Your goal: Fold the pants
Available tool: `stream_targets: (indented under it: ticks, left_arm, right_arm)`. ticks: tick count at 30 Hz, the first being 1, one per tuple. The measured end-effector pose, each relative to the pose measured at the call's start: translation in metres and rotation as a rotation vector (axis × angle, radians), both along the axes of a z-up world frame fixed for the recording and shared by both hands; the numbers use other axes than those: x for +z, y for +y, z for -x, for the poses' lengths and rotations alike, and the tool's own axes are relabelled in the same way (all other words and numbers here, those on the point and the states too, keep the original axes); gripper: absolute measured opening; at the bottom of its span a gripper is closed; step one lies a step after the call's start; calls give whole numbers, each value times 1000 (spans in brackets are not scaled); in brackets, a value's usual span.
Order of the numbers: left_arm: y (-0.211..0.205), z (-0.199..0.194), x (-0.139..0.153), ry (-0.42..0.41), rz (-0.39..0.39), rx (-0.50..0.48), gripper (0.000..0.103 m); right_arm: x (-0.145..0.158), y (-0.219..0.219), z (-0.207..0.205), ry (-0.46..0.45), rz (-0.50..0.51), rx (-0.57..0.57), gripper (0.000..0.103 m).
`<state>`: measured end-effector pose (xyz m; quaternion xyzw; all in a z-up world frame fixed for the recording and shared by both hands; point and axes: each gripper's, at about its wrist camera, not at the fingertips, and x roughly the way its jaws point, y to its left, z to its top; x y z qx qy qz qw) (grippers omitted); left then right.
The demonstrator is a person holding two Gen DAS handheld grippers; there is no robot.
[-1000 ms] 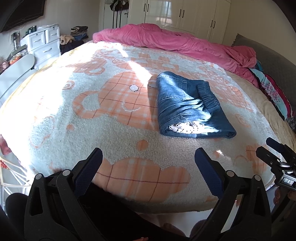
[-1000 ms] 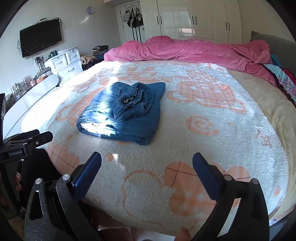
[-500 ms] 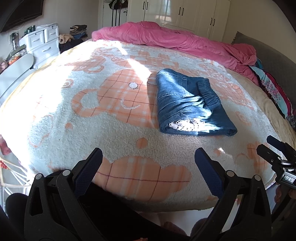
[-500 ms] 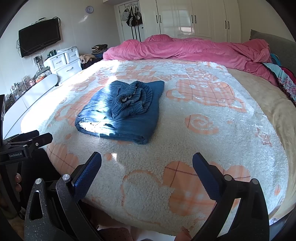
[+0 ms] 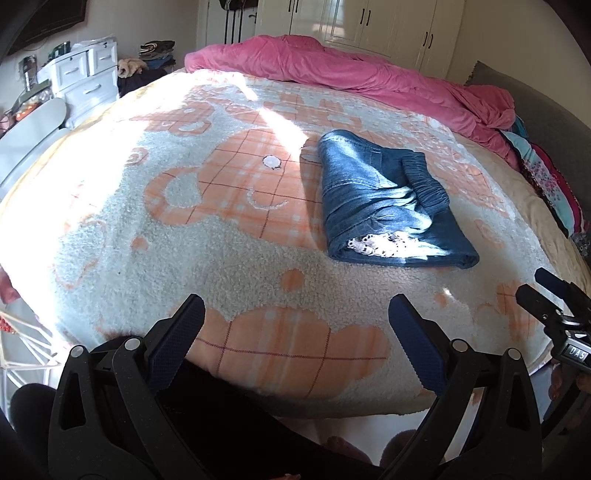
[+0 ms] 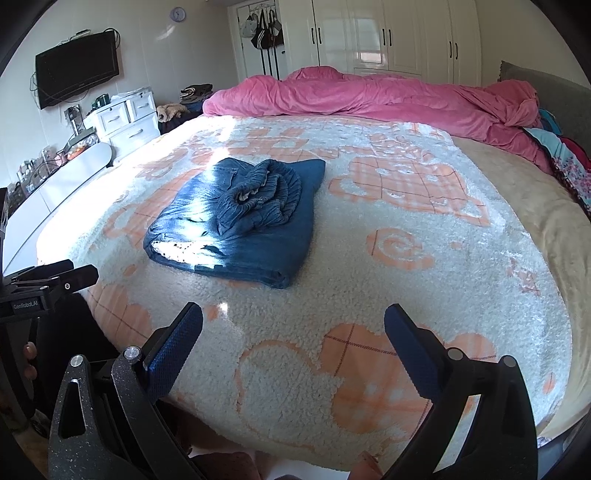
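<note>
Blue denim pants [image 5: 384,206] lie folded into a compact bundle on the white and orange fleece blanket [image 5: 184,240]; the elastic waistband is bunched on top and white lace trim shows at the near end. In the right wrist view the pants [image 6: 243,218] sit left of centre. My left gripper [image 5: 295,325] is open over the bed's near edge, well short of the pants and holding nothing. My right gripper [image 6: 293,339] is open too, empty, near the front edge. Each gripper shows at the side of the other's view.
A rumpled pink duvet [image 6: 369,96] lies across the far end of the bed, with patterned clothes [image 5: 546,177] at the right edge. White drawers [image 6: 125,122] and a wall television [image 6: 77,68] stand at the left. White wardrobes [image 6: 388,33] line the back wall.
Both grippers have drawn back slightly from the bed and stayed open. The folded pants have not moved.
</note>
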<state>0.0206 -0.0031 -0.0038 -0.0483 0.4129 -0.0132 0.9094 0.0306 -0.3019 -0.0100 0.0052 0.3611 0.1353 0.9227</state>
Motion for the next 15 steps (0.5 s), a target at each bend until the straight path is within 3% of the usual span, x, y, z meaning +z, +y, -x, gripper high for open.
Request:
stream_targets:
  ticks: [5,8,10,15]
  left_arm:
    - [19,-10,-12,57,47,53,93]
    - [30,-17,-16,84,-41,128,93]
    - [42,-22,-12,60,-84,169,93]
    - [103,-69,-9,107,-46,247,93]
  right_arm:
    - [-6,-3,-5,14,7,-18,98]
    - [-11,-9,-10,22,17,-36,98]
    - [-14,-17,-15,24,32,-63,98]
    - [-19,-63,-44,34,50,-190,98]
